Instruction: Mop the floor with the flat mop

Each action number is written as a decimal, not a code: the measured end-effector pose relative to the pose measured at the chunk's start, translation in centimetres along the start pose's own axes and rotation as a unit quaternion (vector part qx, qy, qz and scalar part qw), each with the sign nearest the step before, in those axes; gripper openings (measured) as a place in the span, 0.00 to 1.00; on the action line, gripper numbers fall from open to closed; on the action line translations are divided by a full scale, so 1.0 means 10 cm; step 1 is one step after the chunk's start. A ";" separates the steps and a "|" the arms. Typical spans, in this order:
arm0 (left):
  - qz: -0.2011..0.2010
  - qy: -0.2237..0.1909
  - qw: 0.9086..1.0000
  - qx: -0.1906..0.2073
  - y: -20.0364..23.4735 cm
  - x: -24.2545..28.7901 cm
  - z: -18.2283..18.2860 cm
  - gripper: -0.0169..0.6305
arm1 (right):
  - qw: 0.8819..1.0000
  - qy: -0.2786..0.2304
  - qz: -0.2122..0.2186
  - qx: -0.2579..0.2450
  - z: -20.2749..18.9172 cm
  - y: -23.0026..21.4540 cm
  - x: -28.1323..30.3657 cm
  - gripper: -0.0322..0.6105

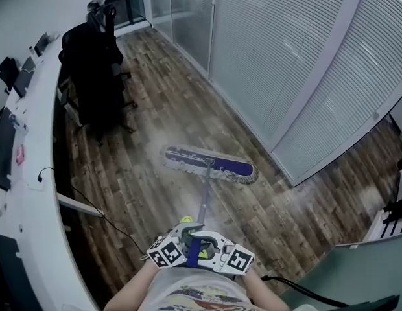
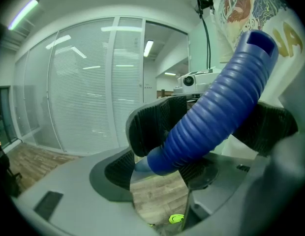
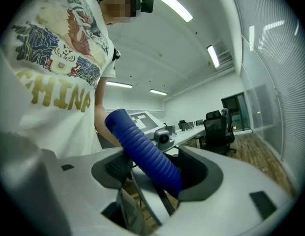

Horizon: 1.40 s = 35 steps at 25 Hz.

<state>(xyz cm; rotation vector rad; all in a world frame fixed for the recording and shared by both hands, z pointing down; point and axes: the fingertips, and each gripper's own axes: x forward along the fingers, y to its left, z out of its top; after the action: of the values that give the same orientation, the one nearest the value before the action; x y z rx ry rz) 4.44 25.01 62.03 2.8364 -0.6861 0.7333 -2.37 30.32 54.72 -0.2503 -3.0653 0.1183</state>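
Left gripper and right gripper: both jaw pairs clamped on the blue ribbed grip (6 o'clock, head view). Mop head lies flat on the wood floor, 12 o'clock from the grippers, near the glass partition.

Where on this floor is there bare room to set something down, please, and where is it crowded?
The widest bare stretch runs along the glass wall, from beyond the mop towards the far end. Bare floor also lies right of the mop, past the wall's corner. The left is crowded: a chair and a cable hug the desk.
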 end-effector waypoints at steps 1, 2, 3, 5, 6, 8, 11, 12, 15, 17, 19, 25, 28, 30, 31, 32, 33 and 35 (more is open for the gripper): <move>0.001 -0.001 1.000 -0.001 0.03 0.01 0.01 0.41 | 1.000 -0.005 0.000 0.000 0.01 -0.03 -0.01 0.45; 0.002 -0.005 1.000 -0.005 0.08 0.03 0.03 0.41 | 1.000 -0.009 0.000 -0.002 0.02 -0.08 -0.02 0.45; 0.004 -0.015 1.000 -0.013 0.13 0.05 0.08 0.41 | 1.000 -0.011 0.001 -0.007 0.04 -0.14 -0.03 0.45; 0.009 -0.037 0.999 -0.035 0.25 0.06 0.20 0.41 | 1.000 -0.012 0.002 -0.017 0.10 -0.25 -0.06 0.45; 0.013 -0.044 0.998 -0.041 0.31 0.07 0.25 0.41 | 1.000 -0.011 0.003 -0.022 0.13 -0.31 -0.07 0.45; 0.018 -0.049 0.998 -0.041 0.43 0.08 0.30 0.41 | 0.999 -0.011 0.009 -0.029 0.17 -0.42 -0.07 0.45; 0.020 -0.052 0.998 -0.036 0.66 0.09 0.31 0.41 | 1.000 0.000 0.016 -0.026 0.16 -0.63 -0.01 0.45; 0.019 -0.052 0.998 -0.034 0.74 0.10 0.30 0.41 | 1.000 0.002 0.016 -0.023 0.15 -0.71 0.01 0.45; 0.014 -0.041 0.999 -0.023 1.06 0.21 0.25 0.41 | 1.000 -0.003 0.011 -0.020 0.13 -1.06 0.05 0.45; 0.011 -0.037 0.999 -0.016 1.35 0.27 0.26 0.41 | 1.000 -0.008 0.008 -0.018 0.15 -1.36 0.09 0.45; 0.012 -0.040 0.999 -0.012 1.68 0.30 0.30 0.40 | 1.000 -0.009 0.010 -0.014 0.19 -1.68 0.17 0.45; -0.002 -0.043 0.999 -0.011 2.73 0.36 0.44 0.40 | 1.000 -0.024 -0.010 -0.005 0.39 -2.74 0.39 0.45; -0.009 -0.036 0.999 0.000 3.18 0.42 0.43 0.40 | 1.000 -0.007 -0.022 0.020 0.37 -3.19 0.50 0.45; -0.013 -0.034 0.999 0.008 3.38 0.45 0.40 0.40 | 0.999 0.000 -0.026 0.019 0.33 -3.40 0.55 0.45; -0.015 -0.035 0.999 0.011 3.46 0.47 0.39 0.40 | 0.999 0.002 -0.030 0.018 0.33 -3.49 0.57 0.45; -0.017 -0.038 0.999 0.012 3.54 0.48 0.40 0.40 | 0.999 0.004 -0.037 0.019 0.33 -3.57 0.58 0.45; -0.020 -0.042 0.999 0.013 3.62 0.49 0.41 0.40 | 0.999 0.004 -0.044 0.021 0.33 -3.65 0.60 0.45; -0.029 -0.047 0.998 0.016 3.71 0.49 0.44 0.40 | 0.998 0.006 -0.058 0.023 0.36 -3.76 0.62 0.45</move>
<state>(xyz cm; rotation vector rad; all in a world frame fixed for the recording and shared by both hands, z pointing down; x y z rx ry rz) -6.94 -10.92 61.11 2.9223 -0.6077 0.6099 -14.72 -5.90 54.57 -0.0706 -3.0518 0.1790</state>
